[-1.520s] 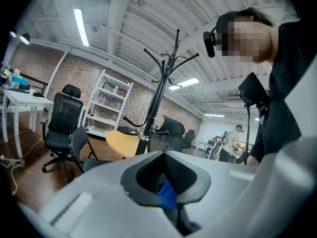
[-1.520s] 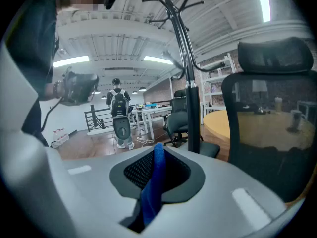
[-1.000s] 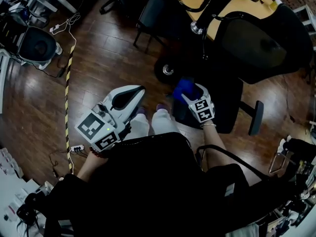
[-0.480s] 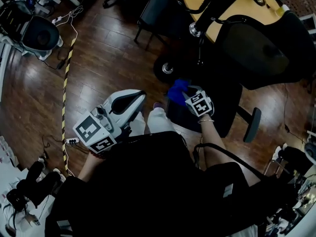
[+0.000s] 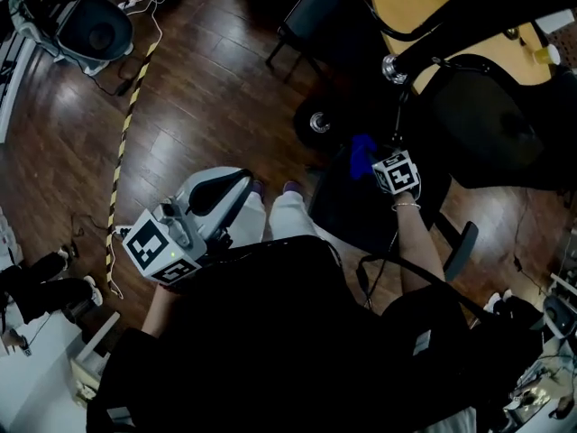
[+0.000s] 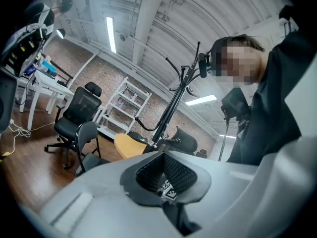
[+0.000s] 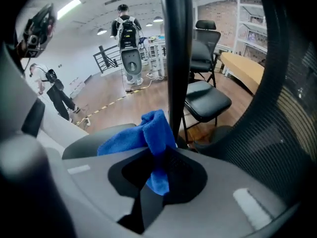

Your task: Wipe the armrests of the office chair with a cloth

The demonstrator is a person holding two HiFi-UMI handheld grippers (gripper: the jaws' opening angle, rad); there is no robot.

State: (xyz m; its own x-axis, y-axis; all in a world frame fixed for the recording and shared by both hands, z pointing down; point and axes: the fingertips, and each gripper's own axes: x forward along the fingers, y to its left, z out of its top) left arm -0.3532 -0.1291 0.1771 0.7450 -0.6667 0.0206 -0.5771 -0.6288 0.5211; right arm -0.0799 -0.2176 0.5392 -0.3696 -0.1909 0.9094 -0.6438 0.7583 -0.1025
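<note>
Blue cloth (image 7: 148, 133) sits pinched in the jaws of the right hand-held gripper (image 7: 158, 168), its loose end bunched against a black post (image 7: 176, 58), just beside the mesh back of the chair (image 5: 478, 120). Well apart from it, the left hand-held gripper (image 6: 166, 180) has its jaws pressed together on nothing, above the wood floor (image 5: 180, 97).
</note>
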